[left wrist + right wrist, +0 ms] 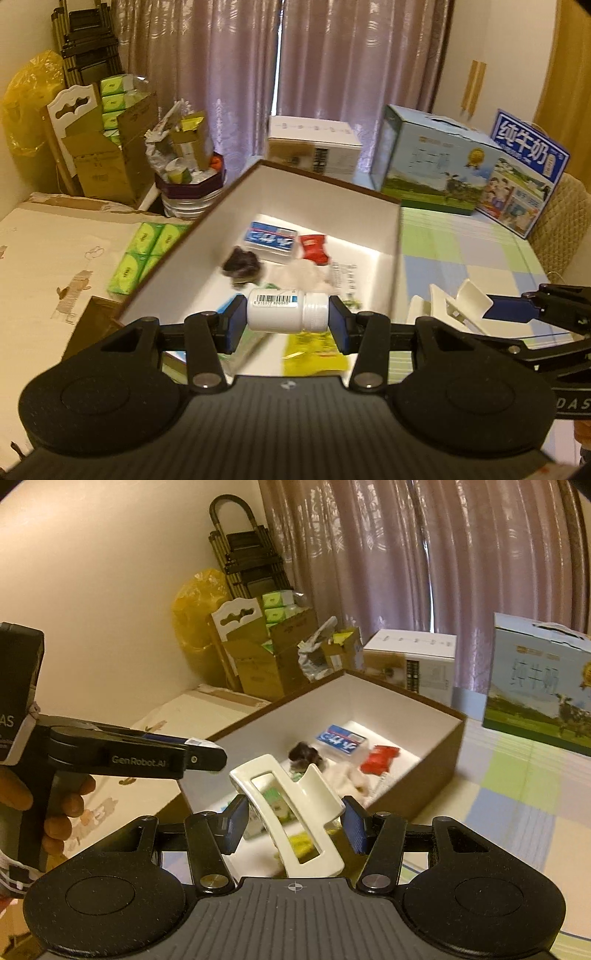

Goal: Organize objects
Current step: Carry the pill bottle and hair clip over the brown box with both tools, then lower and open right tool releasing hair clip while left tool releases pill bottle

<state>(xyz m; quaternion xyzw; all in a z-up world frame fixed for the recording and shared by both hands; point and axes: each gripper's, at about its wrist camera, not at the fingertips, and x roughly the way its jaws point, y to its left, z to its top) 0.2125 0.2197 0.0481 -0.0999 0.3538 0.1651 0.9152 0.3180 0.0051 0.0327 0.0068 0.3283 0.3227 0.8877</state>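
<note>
My left gripper [287, 314] is shut on a white pill bottle [280, 312], gripped end to end and lying sideways above the near edge of a brown box with white inner walls [384, 229]. In the right wrist view my right gripper [295, 825] is shut on a white hair claw clip [295, 805], also over the near side of the box [439, 753]. Inside the box lie a blue-and-white carton [269, 236], a red packet [313, 248], a dark lump [242, 264], something white and fluffy, papers and a yellow packet [314, 350]. Each gripper shows at the edge of the other's view.
The box stands on a checked tablecloth [461, 258]. Behind it are a white carton [314, 147] and two milk cases [436, 162]. Green tissue packs [144, 254], cardboard boxes [107, 162] and a full bin [188, 177] crowd the left. A person's hand [59, 805] holds the left gripper's handle.
</note>
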